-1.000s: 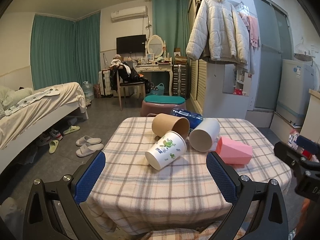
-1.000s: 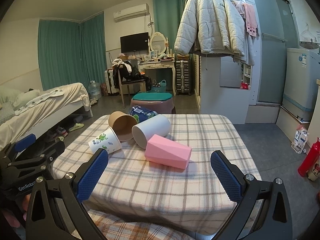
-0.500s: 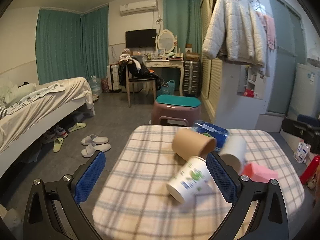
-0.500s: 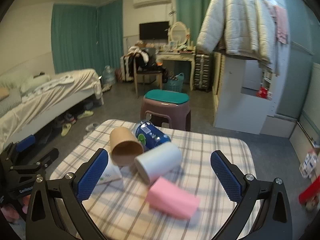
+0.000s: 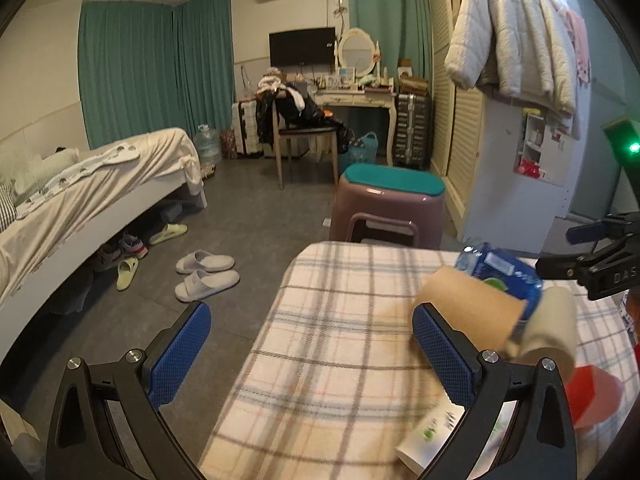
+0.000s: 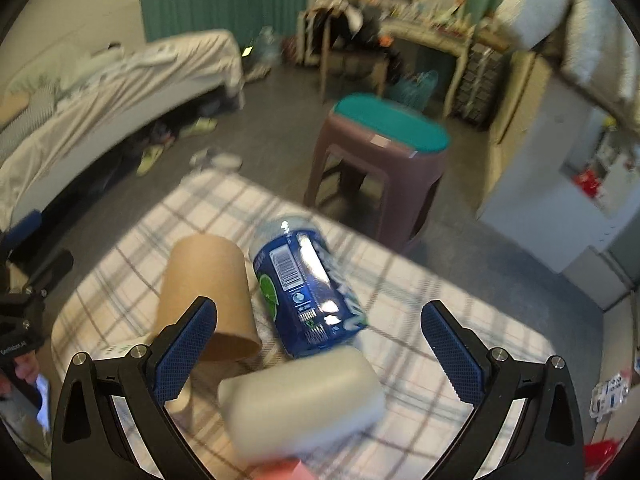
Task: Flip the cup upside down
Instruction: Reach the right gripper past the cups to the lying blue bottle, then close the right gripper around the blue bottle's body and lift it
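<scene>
Our right claw [image 6: 318, 360], spread wide and empty, hangs above the white cup [image 6: 300, 404] lying sideways on the worktop [image 6: 420, 320], long axis across the jaws; left claw [image 5: 312, 356] wide too, farther off.

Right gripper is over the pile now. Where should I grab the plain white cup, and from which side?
Take the white cup across its round body, near the middle. It lies on its side on the checked tablecloth, directly between the open fingers of the right gripper, so come down from above. Mind the blue can and brown paper cup lying close behind it.
</scene>
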### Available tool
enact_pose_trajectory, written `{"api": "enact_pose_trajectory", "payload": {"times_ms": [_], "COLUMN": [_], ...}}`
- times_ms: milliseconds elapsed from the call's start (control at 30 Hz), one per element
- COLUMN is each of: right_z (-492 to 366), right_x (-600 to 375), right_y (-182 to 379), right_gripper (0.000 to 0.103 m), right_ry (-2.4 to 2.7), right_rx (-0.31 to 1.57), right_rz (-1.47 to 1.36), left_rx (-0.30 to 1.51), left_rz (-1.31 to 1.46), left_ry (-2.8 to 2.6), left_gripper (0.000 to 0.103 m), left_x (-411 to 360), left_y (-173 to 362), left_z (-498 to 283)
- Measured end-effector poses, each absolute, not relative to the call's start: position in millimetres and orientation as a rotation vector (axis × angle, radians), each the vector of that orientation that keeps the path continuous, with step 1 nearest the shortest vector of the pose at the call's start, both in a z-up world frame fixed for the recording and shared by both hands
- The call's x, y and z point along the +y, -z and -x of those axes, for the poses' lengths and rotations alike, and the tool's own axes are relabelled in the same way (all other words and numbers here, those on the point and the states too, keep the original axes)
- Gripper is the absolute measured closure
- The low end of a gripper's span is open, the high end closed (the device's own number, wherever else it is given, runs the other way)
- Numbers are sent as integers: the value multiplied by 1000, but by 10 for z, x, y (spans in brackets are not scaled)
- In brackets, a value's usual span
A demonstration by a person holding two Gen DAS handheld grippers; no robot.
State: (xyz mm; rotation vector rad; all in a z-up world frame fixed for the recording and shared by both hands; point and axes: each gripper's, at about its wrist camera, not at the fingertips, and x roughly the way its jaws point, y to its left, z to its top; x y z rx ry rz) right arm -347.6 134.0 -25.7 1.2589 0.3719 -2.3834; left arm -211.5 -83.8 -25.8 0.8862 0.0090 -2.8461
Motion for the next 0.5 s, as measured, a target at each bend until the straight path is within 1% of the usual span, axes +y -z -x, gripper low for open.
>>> {"api": "enact_pose_trajectory", "payload": {"times_ms": [67, 233, 400, 433, 500], "right_z": [3629, 3914, 4094, 4124, 4166], "right_x": [1313, 1240, 1195, 1172, 1143], "right_y": [383, 583, 720, 759, 814], "right_gripper": [6, 6, 6, 8, 16], "right_ry": [2346, 2251, 2179, 2166, 2154], "right_rx": [394, 383, 318, 312, 301], "right_rz": [-1301, -1350, -1392, -1403, -1420], "left_rx": [11, 66, 71, 76, 88], "left_rz": [-909, -937, -949, -948, -951], "left_ry": [2836, 2827, 2817, 2813, 2808], "left_gripper": [0, 0, 0, 0, 0], "left_x": [-855, -905, -925, -936, -954], "left_y": [328, 431, 496, 507, 520], "left_z": [2201, 2351, 2409, 2413, 2428]}}
